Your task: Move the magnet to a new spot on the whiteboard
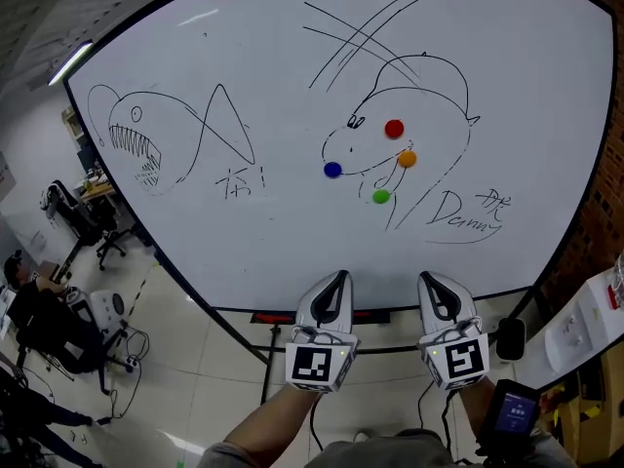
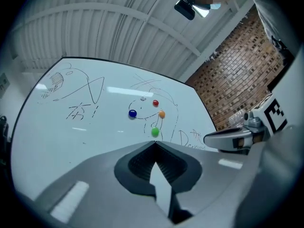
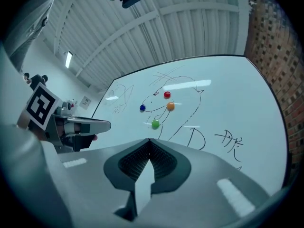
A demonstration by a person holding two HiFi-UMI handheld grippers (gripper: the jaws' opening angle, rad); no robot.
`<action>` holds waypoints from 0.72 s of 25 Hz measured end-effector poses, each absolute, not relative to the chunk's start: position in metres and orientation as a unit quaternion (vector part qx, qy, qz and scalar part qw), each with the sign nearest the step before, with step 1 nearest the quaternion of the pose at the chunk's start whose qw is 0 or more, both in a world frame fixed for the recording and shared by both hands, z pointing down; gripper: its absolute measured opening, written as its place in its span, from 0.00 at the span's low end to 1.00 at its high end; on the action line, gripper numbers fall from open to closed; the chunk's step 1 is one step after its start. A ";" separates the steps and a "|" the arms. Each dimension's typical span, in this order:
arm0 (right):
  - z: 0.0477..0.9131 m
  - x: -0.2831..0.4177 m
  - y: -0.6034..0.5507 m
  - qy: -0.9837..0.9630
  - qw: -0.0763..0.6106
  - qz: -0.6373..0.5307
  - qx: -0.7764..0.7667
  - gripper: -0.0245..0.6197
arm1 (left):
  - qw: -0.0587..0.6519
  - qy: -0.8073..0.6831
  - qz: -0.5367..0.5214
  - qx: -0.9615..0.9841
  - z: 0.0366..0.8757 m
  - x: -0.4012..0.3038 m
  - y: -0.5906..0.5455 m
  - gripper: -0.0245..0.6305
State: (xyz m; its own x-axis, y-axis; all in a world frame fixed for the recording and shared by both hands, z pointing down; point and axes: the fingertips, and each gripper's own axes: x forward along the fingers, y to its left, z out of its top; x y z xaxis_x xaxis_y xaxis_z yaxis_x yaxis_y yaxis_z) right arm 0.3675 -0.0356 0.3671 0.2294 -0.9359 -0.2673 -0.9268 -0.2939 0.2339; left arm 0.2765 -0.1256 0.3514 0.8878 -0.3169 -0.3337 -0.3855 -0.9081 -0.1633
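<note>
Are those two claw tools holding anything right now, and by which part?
Nothing. Both the left gripper and the right gripper are shut and empty.

Brick wall; tiled floor

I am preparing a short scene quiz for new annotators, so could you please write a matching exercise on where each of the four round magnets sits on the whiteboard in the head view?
Things:
1. red round magnet
2. blue round magnet
3. green round magnet
4. orange round magnet

Places within the group on the large white whiteboard, as the head view shows it:
A. lowest
B. farthest left
C. highest
D. farthest right

Pairs: 1-C; 2-B; 3-A; 4-D.
</note>
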 end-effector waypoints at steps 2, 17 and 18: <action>0.359 0.367 -0.048 -0.594 0.012 -0.191 0.781 0.05 | 0.120 0.181 0.161 -0.963 0.341 0.282 -0.135 0.04; 0.327 0.389 -0.079 -0.599 0.002 -0.233 0.766 0.05 | 0.181 0.244 0.198 -0.932 0.274 0.331 -0.188 0.04; 0.326 0.390 -0.080 -0.600 0.003 -0.235 0.765 0.05 | 0.189 0.250 0.204 -0.928 0.266 0.332 -0.190 0.04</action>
State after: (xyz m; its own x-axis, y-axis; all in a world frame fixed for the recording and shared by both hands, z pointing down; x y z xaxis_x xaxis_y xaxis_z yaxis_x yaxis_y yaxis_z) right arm 0.3896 -0.0802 0.3258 0.1698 -0.9190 -0.3559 -0.9163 -0.2801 0.2862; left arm 0.3325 -0.1900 0.2659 0.7918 -0.3867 -0.4728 -0.5406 -0.8040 -0.2478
